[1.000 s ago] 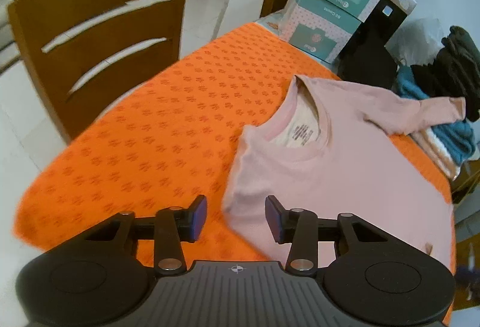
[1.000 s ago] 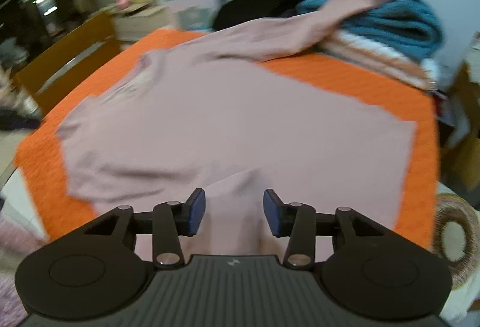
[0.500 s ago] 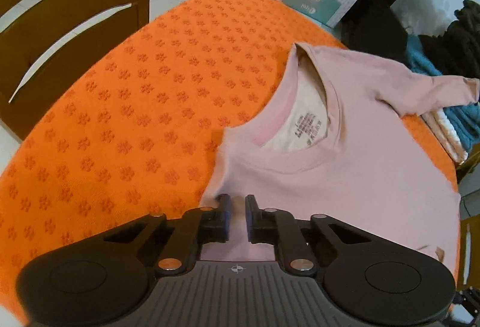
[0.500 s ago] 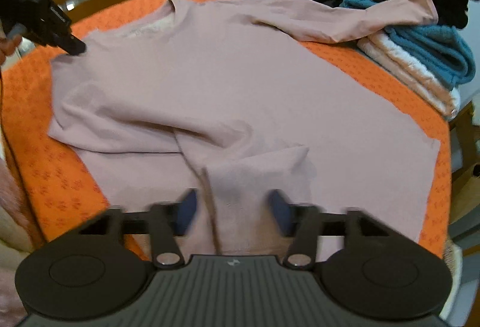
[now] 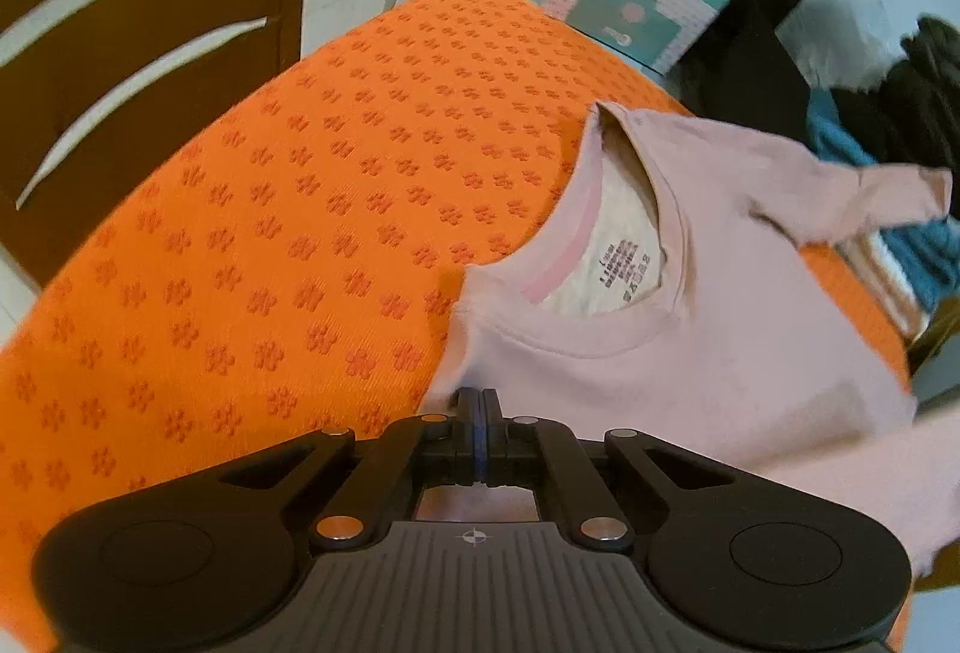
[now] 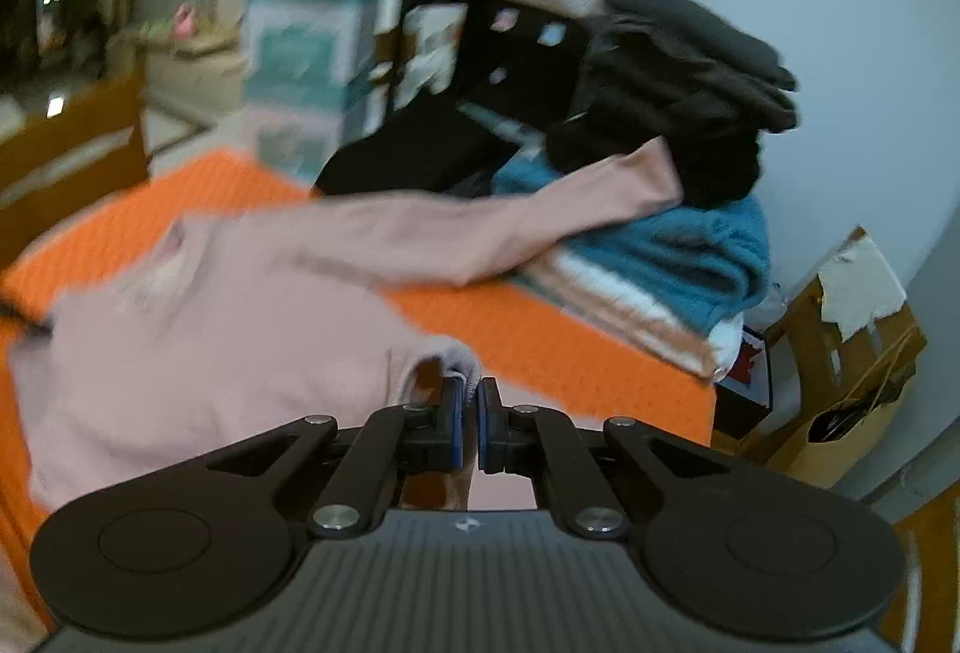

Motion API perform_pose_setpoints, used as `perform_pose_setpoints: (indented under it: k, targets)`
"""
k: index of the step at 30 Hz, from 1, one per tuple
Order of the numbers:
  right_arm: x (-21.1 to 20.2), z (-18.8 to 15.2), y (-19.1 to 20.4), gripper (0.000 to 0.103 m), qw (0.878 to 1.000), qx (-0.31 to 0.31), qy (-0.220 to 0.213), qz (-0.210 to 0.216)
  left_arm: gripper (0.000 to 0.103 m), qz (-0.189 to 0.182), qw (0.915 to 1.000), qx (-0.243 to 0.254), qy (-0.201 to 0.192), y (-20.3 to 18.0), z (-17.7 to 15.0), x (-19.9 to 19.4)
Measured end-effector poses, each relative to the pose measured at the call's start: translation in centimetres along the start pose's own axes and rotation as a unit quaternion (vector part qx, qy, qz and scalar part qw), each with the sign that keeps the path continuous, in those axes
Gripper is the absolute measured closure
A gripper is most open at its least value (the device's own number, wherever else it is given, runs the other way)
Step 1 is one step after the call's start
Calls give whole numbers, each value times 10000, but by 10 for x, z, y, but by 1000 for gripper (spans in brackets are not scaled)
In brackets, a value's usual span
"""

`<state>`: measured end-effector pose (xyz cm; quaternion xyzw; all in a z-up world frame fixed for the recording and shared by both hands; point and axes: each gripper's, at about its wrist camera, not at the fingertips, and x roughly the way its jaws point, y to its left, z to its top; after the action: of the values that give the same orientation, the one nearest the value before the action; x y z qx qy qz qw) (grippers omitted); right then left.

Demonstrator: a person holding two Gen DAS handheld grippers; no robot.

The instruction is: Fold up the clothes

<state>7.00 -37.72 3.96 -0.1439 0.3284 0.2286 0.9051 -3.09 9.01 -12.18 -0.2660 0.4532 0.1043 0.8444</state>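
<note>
Pink long-sleeved shirt [image 5: 690, 353] lies on the orange-covered counter [image 5: 270, 245] — left claw [image 5: 478, 407] clenched on its shoulder edge, right claw [image 6: 470, 401] clenched on a raised fold.

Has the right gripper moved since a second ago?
Yes. The right gripper has shut on the shirt and lifted its edge; the clothes pile and boxes now sit lower and nearer in its view.
</note>
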Motion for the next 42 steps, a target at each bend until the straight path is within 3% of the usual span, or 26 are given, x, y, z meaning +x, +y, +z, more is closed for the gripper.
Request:
perform_pose_setpoints:
  k: [5, 13, 16, 17, 20, 25, 30, 35, 42]
  targets:
    - [40, 26, -35, 97, 9994, 331, 68, -18, 99, 23, 10000, -22, -28, 1, -1, 0]
    - [154, 15, -65, 96, 9925, 756, 945, 165, 99, 143, 9999, 16, -36, -3, 1, 1]
    - [176, 5, -64, 85, 9911, 734, 1110, 24, 99, 224, 9997, -11, -63, -4, 3, 2]
    - [179, 3, -62, 77, 9909, 711, 1139, -12, 99, 233, 9997, -45, -61, -4, 4, 3]
    - [169, -1, -57, 67, 9915, 695, 1101, 77, 98, 199, 9998, -68, -24, -4, 7, 2]
    - [129, -9, -37, 66, 9901, 721, 1051, 589, 91, -90, 9999, 73, -46, -2, 12, -5]
    - [91, -27, -3, 66, 9814, 892, 1099, 1295, 77, -695, 9965, 459, -66, -2, 21, -21]
    - [69, -50, 52, 66, 9640, 998, 1250, 2124, 56, -1163, 9861, 1185, 79, -12, 29, -28]
    - [71, -66, 133, 66, 9445, 1153, 1453, 2712, 56, -1372, 9663, 2024, 802, -25, 34, -3]
